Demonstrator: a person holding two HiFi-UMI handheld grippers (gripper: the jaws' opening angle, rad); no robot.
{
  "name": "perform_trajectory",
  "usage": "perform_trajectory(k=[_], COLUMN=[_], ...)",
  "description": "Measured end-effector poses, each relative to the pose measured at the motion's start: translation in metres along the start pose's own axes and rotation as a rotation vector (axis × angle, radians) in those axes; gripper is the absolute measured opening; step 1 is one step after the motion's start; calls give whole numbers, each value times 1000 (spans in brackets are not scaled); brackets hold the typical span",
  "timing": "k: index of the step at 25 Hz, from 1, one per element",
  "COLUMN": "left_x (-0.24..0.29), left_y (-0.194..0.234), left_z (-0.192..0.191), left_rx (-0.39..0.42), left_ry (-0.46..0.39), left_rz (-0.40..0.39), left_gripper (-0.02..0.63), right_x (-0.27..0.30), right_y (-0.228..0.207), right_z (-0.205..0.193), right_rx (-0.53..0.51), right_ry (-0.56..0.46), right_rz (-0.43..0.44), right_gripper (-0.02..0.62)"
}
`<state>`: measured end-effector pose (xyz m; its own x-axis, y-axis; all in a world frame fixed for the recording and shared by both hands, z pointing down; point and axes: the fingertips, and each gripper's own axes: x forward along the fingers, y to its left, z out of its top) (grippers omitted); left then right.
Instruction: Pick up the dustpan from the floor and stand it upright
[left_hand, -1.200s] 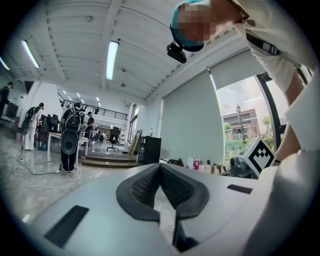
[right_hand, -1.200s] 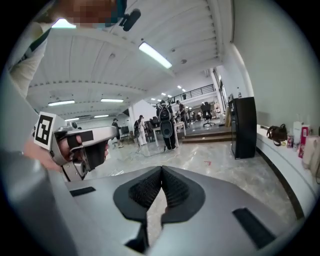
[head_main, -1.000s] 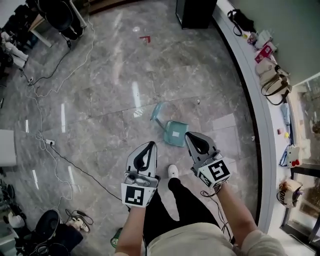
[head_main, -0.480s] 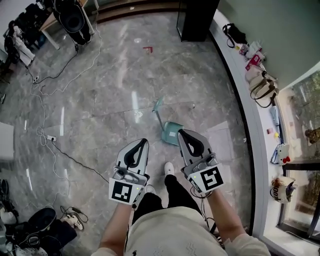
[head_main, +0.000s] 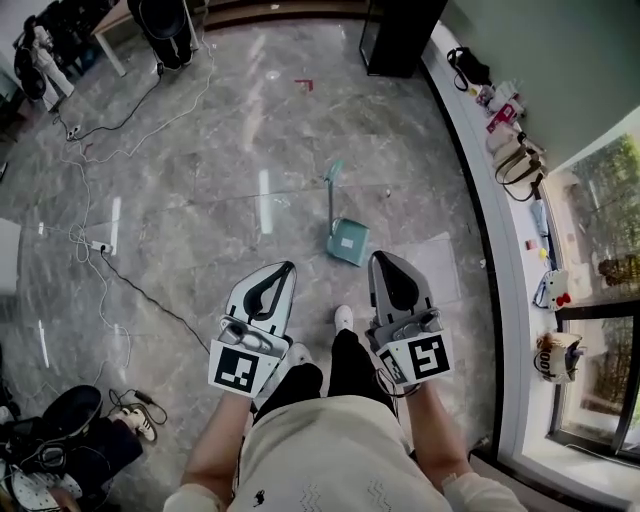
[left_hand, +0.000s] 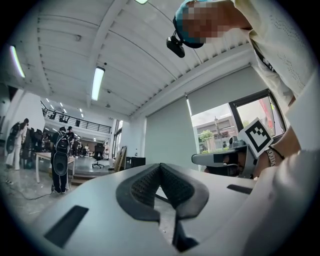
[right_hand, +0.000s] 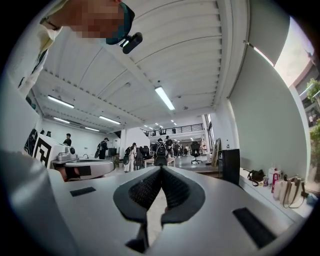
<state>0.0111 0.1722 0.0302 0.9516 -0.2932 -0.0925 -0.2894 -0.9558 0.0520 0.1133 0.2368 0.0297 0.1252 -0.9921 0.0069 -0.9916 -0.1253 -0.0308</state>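
My left tool (head_main: 284, 270) has its jaws pressed together at the tips with nothing between them. Its own view shows the two ribbed black pads (left_hand: 145, 182) meeting in a point over a small triangular gap. My right tool (head_main: 381, 260) is the same, tips together and empty, with its dark textured pads (right_hand: 176, 187) set in a smooth grey shell. Both tools point toward 12 o'clock in the head view. Each carries its black-and-white marker cube at the 6 o'clock end, near my forearms.

The dustpan (head_main: 347, 243) sits on the floor (head_main: 200, 180) just beyond the tool tips, between them and slightly nearer the right one, touching neither. It is teal plastic with a squarish, shallow pan and a thin straight handle. Its long axis runs roughly 6 to 12 o'clock, with the pan end toward me and the handle's flared tip away. From this steep angle I cannot tell how far the handle rises off the floor.

The floor is polished grey stone in large veined slabs and shows streaks of reflected light. My white shoe (head_main: 344, 318) shows at 6 o'clock of the pan. Thin cables (head_main: 130, 290) snake across the floor at 9 o'clock. A curved white ledge (head_main: 505, 250) runs along 3 o'clock and holds bags (head_main: 515, 160) and small items. A black cabinet (head_main: 400, 35) stands at 12 o'clock.
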Motion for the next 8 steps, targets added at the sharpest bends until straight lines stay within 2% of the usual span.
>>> perform_trajectory(k=[4, 8], left_x=[-26, -40], left_y=[-4, -14], left_z=[5, 13], left_rx=[64, 41], left_ry=[41, 16], left_rz=[-3, 19], left_gripper=[11, 11], right_x=[-22, -38], right_y=[18, 23], right_z=[5, 5], right_rx=[-12, -2], right_ry=[18, 42], right_rz=[-14, -18], right_gripper=[17, 17])
